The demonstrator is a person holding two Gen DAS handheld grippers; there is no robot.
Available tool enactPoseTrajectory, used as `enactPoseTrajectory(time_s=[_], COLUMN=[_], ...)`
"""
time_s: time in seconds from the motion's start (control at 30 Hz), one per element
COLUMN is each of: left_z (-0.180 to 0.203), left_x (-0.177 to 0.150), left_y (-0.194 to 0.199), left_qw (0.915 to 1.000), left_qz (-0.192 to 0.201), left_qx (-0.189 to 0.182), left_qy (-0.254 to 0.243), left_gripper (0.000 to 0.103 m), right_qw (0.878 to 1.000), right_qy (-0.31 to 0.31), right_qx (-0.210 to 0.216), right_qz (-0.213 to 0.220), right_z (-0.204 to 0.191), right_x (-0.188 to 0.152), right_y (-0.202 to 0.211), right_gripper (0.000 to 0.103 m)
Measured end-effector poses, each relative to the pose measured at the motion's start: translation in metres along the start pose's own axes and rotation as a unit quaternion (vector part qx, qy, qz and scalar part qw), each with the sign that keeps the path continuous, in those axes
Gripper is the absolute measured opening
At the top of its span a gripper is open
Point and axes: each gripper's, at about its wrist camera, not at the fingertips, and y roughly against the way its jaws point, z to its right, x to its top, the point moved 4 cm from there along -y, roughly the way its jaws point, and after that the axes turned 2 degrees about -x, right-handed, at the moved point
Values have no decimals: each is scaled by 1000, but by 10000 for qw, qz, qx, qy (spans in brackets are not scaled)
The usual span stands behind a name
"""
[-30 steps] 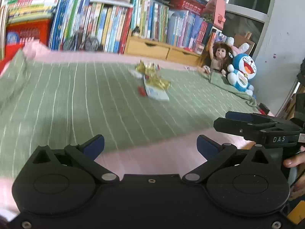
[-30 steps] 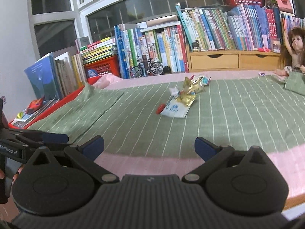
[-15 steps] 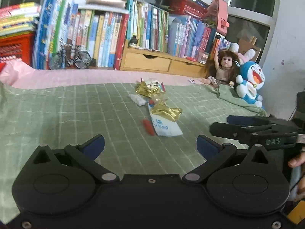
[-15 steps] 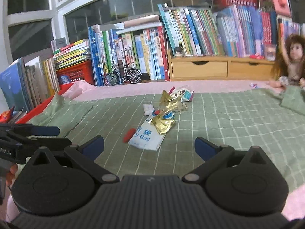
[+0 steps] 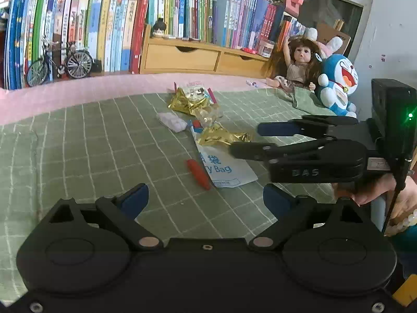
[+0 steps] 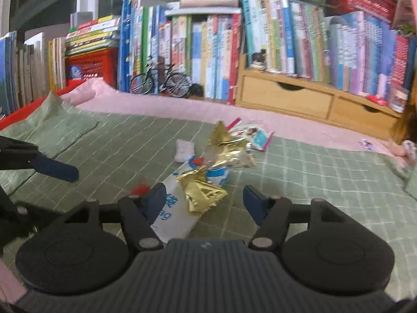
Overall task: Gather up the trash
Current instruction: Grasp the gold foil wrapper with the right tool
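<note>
I've swung both grippers in close, so the gold wrapper [image 6: 202, 191] now sits just ahead between my right gripper [image 6: 206, 200]'s closing, still-empty jaws, ready for grabbing.

Right claw [image 6: 204, 198] hides part of the white bag [image 6: 172, 216].

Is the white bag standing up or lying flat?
Lying flat: the white bag rests spread on the green blanket, a gold wrapper on its far end.

Your light: dim, even, indoor. Fisheye bends your books [image 5: 109, 26] at edges. Right view motion-blurred, gold wrapper [image 6: 203, 190] smeared. Left view sharper.
</note>
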Motion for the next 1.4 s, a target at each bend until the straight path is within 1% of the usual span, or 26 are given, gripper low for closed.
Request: enactPoseTrajectory(time_s=[0.1, 0.17, 0.23, 0.27, 0.3, 0.33, 0.37, 0.43, 0.53, 0.57, 0.6, 0.7, 0.73, 0.83, 0.9, 0.97, 1.07, 1.1, 1.13, 1.2, 1.27, 1.3, 1.33, 1.4], left_z=[0, -4, -7, -9, -11, -12, -12, -12, -6, -5, -4, -6, -7, -11, -9, -6, 1, 3, 3, 3, 1, -1, -3, -6], left_x=[-1, 1, 3, 5, 6, 7, 8, 10, 9, 9, 8, 6, 7, 8, 9, 11, 14, 15, 16, 15, 15, 15, 15, 12], left_y=[-6, -11, -15, -16, -18, -21, -22, -27, -33, -36, -39, -44, -44, -44, -46, -50, -56, -57, -59, -60, -58, -57, -55, -47], left_qw=[9999, 9999, 9996, 9994, 9993, 9991, 9990, 9989, 9990, 9987, 9977, 9948, 9946, 9939, 9925, 9916, 9922, 9928, 9934, 9938, 9945, 9949, 9948, 9925], left_qz=[-15, -13, 51, 61, 43, 48, 49, 29, -32, -33, -10, 38, 40, 52, 25, 10, 10, 20, 21, 33, 35, 14, -10, -69], left_qx=[106, 164, 242, 283, 327, 383, 430, 472, 438, 497, 635, 931, 964, 1051, 1134, 1151, 1021, 962, 923, 883, 819, 777, 767, 856], left_qy=[-20, 51, 154, 181, 195, 177, 145, 53, -89, -147, -232, -408, -377, -337, -456, -586, -715, -711, -684, -676, -651, -647, -673, -869], left_gripper=[93, 90, 76, 72, 68, 64, 63, 61, 60, 60, 60, 56, 54, 54, 54, 51, 34, 24, 19, 17, 16, 17, 20, 22], right_qw=[9998, 9995, 9987, 9983, 9980, 9980, 9981, 9990, 9995, 9995, 9994, 9991, 9990, 9985, 9983, 9985, 9990, 9991, 9991, 9991, 9991, 9991, 9992, 9993], right_qy=[187, 310, 474, 552, 604, 614, 592, 431, 292, 295, 322, 418, 443, 524, 548, 512, 413, 392, 381, 384, 398, 399, 392, 363], right_qx=[-44, -106, -183, -184, -159, -113, -66, -60, 24, 35, 36, -34, -60, -109, -149, -135, -49, -34, -25, -18, -15, -23, -35, -54], right_qz=[32, 38, 8, -22, -56, -97, -144, -135, -132, -126, -116, -37, -2, 80, 114, 137, 167, 177, 180, 175, 148, 127, 112, 97], right_z=[-5, -6, -6, -7, -8, -8, -7, -4, 0, 0, 0, -1, 0, 0, 1, 1, 1, 0, 0, -1, -1, 0, 1, 4], right_x=[2, 3, 5, 5, 4, 3, 2, 0, -4, -5, -6, -9, -8, -9, -9, -9, -10, -11, -12, -14, -17, -19, -20, -22], right_y=[-9, -14, -21, -24, -26, -28, -29, -29, -26, -23, -21, -10, -7, 4, 8, 11, 14, 15, 16, 18, 19, 20, 21, 23], right_gripper=[77, 77, 74, 69, 57, 49, 43, 43, 43, 43, 43, 44, 44, 45, 46, 46, 46, 46, 46, 48, 48, 48, 48, 48])
